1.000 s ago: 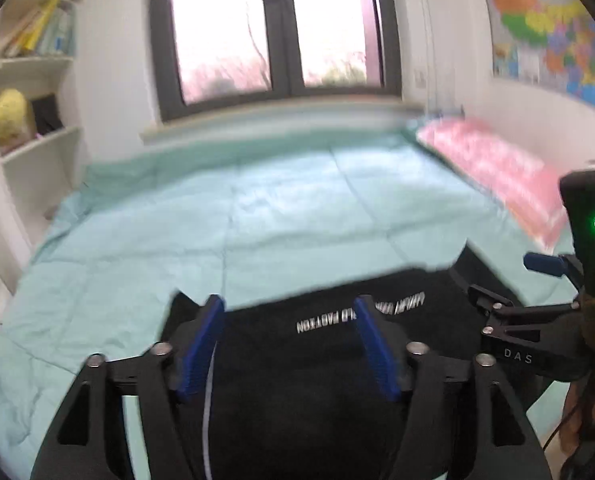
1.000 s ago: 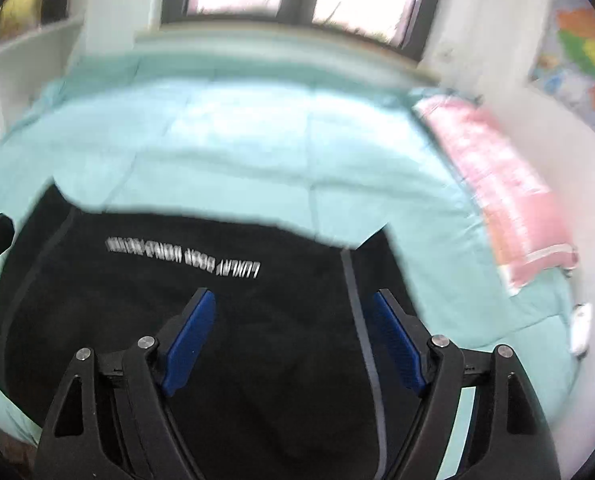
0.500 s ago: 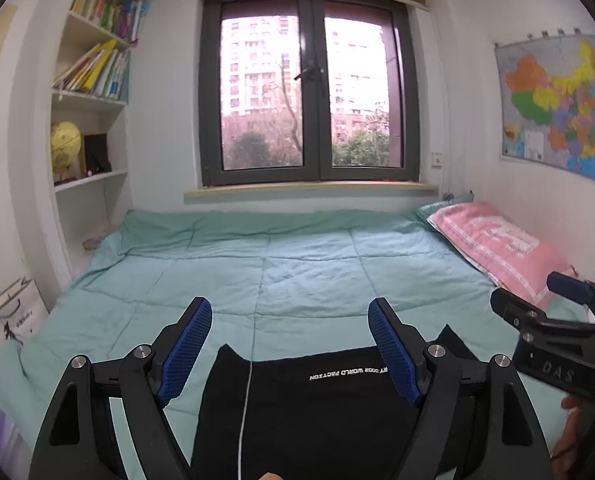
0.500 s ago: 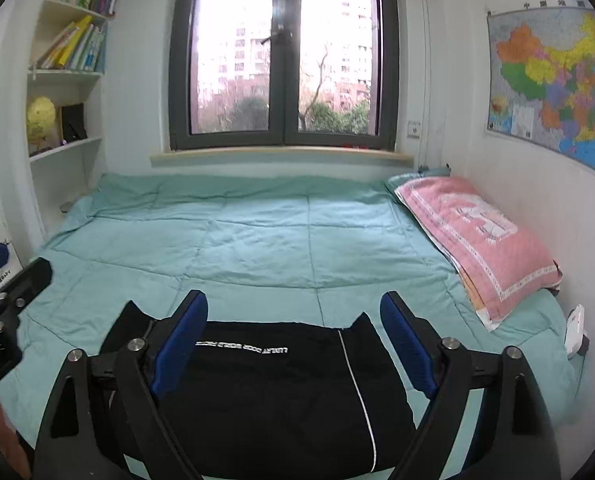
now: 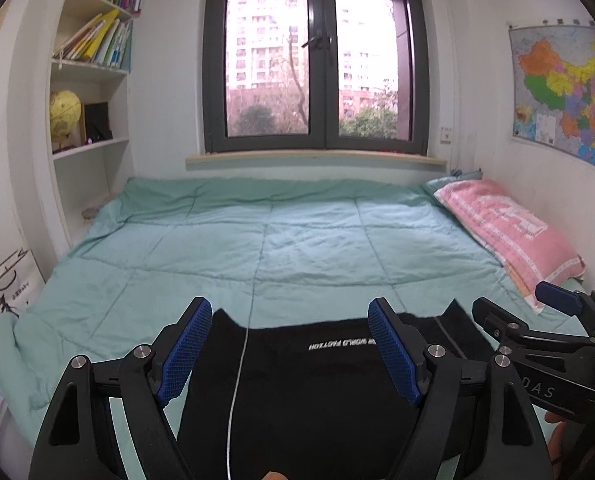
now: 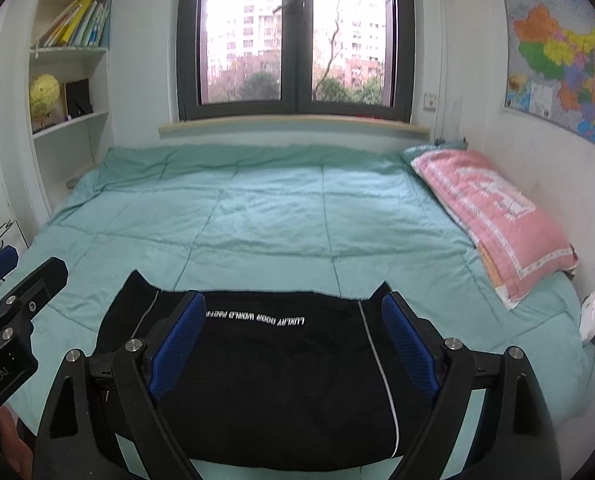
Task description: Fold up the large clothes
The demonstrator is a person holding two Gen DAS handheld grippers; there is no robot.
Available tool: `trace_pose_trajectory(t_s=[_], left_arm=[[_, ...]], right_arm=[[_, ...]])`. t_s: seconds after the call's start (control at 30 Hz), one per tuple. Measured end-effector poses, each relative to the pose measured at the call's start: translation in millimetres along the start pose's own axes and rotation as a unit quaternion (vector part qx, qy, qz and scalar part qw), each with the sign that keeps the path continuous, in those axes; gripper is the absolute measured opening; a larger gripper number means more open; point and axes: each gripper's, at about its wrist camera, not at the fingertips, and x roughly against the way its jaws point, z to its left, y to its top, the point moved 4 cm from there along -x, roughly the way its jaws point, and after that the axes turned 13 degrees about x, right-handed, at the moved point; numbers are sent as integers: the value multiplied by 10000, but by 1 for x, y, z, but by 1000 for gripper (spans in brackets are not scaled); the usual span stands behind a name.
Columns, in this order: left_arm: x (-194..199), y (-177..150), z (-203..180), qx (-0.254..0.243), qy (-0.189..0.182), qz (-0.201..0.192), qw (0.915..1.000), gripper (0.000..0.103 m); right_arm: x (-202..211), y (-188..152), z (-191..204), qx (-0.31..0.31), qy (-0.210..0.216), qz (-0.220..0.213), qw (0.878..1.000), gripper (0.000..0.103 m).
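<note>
1. Black garment (image 6: pixel 265 376) lies flat on the near part of the bed (image 6: pixel 257 216), over a green quilt; white lettering runs along its far edge and a thin pale stripe runs front to back near each side. It reads as already folded at least once — a compact block with two small corners poking up at the far edge.

2. Left tool (image 5: pixel 289 344): jaws spread wide, nothing between the blue pads. Held above the garment, not touching it as far as can be told.

3. Right tool (image 6: pixel 293 336): likewise released, jaws wide apart, empty, raised over the garment.

4. Key relation: the garment sits directly ahead of and beneath both tools, and its long axis runs left to right across the bed, square to the way the tools point. The left tool is over the left portion, near the left stripe; the right tool is over the right portion, near the right stripe. Each hand is nearer its own side, neither crosses over.

5. Judgement: if a further fold is wanted, each tool would take the edge on its own side. The near hem falls below the frame in the left view, so its exact lie cannot be told there.

6. Risk, as judged: soft quilt under thin cloth — a pinch could catch the quilt along with the garment.

7. Pink pillow (image 6: pixel 493 216) sits at the right of the bed, well apart from the garment.
</note>
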Motion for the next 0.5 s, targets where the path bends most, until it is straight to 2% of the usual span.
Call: trace_pose_trajectory(t_s=[0.13, 0.5], left_arm=[[-12, -5, 5, 85, 73, 157, 9998, 82], [-26, -16, 3, 23, 121, 372, 9992, 82]], right_arm=[[-11, -7, 5, -16, 155, 153, 9998, 90], [-24, -15, 6, -41, 237, 331, 9992, 90]])
